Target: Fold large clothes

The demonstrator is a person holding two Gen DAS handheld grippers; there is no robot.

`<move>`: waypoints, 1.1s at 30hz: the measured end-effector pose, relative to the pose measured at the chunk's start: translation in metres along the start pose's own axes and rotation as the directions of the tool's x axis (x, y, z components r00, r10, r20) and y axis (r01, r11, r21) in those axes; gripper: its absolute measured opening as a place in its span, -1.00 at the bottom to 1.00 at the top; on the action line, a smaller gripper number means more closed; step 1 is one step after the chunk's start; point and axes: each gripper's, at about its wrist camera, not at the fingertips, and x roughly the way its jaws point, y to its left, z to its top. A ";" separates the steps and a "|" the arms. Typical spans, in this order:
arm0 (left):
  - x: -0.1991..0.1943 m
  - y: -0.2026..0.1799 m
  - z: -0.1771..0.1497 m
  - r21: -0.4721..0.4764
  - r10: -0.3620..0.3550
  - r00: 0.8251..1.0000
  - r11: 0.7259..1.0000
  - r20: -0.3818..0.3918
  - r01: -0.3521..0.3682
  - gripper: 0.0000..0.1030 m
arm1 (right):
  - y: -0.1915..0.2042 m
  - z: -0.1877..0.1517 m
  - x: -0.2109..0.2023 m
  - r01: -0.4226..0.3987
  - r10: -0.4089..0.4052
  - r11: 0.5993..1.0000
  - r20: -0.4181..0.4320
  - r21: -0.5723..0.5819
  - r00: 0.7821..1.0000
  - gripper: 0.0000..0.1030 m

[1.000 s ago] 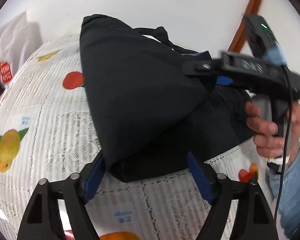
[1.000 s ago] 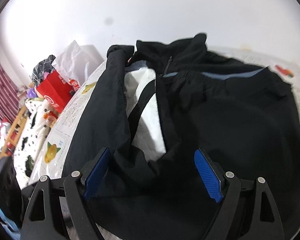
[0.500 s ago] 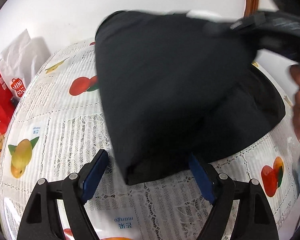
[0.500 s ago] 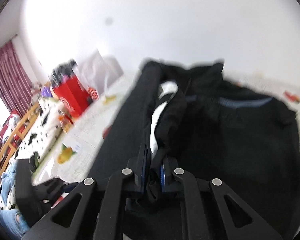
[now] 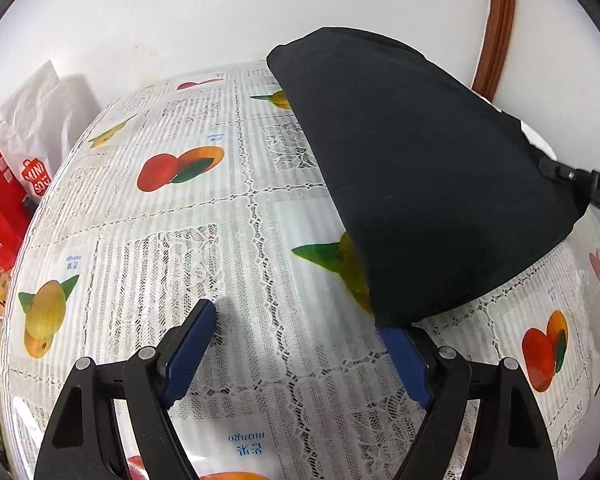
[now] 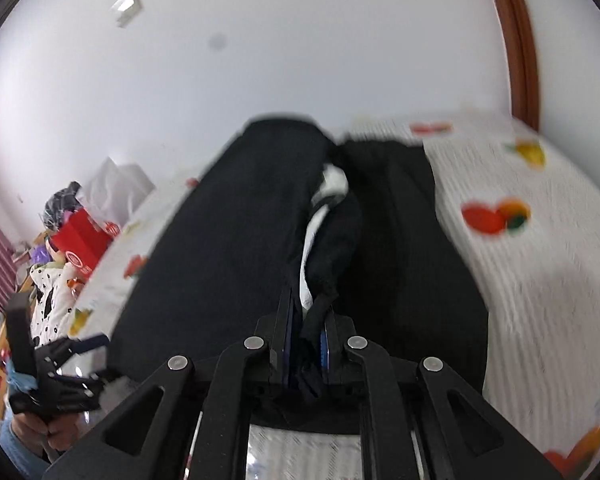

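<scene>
Right gripper (image 6: 306, 344) pressed together, pinching bunched edge of black garment (image 6: 236, 248); long axis of cloth running straight ahead of the fingers, lifted off fruit-print tablecloth (image 6: 540, 280). Left gripper (image 5: 300, 356) spread wide, holding nothing; garment (image 5: 420, 176) ahead and to its right, low corner just touching right fingertip (image 5: 400, 344). Probably mid-fold; right nearer, carrying.
</scene>
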 end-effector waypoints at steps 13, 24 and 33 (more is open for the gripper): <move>0.004 -0.048 0.016 0.046 -0.048 0.999 0.998 0.003 0.048 0.49 | -0.011 0.004 0.016 0.017 -0.016 1.000 -0.076 0.014 0.997 0.06; 0.012 -0.055 0.017 0.013 0.027 1.000 1.000 -0.009 -0.027 0.49 | 0.015 0.018 0.016 0.068 -0.077 0.989 -0.071 -0.128 0.995 -0.83; 0.012 -0.053 0.017 0.003 0.044 0.999 0.999 -0.005 -0.044 0.49 | -0.036 0.007 -0.056 -0.002 -0.001 1.000 0.196 0.011 0.981 -0.86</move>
